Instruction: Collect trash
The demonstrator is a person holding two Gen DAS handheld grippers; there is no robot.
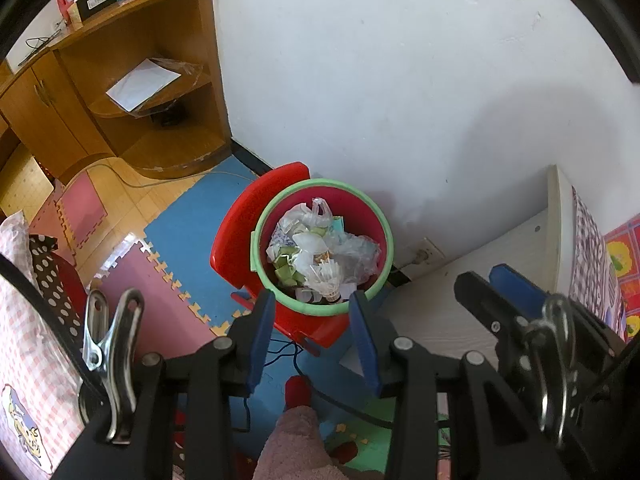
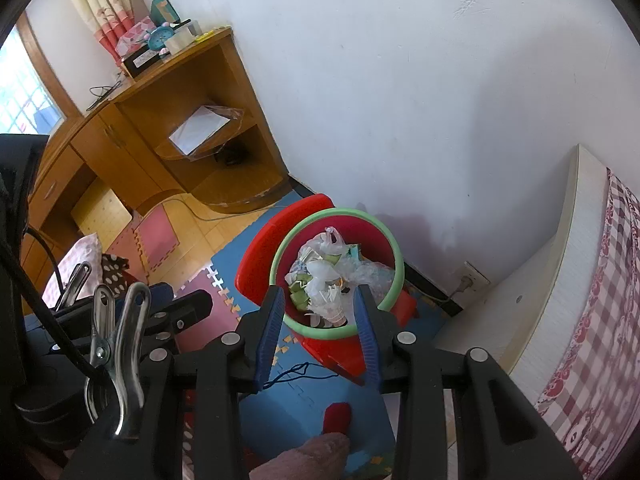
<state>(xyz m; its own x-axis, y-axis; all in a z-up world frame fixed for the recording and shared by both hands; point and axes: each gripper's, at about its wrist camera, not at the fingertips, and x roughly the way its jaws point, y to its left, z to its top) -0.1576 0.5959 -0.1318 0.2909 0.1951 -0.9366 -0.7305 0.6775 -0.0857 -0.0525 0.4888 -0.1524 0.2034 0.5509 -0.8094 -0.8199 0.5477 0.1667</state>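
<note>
Both grippers, left gripper (image 1: 312, 300) and right gripper (image 2: 318, 296), are held spread and empty above the trash bin (image 1: 320, 312) at 12 o'clock. Loose bags may be snagged; the bin, perched on a red stool (image 1: 236, 236), may be tipped.

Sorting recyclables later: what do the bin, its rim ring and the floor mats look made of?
Bin: red plastic, smooth and slightly glossy.
Rim ring: pale green plastic, matte, likely a clip-on band.
Floor mats: soft foam by the look, matte, with jigsaw edges.

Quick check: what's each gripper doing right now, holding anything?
Left gripper: open, holding nothing, poised above the red trash bin.
Right gripper: open, holding nothing, also above the bin.
</note>
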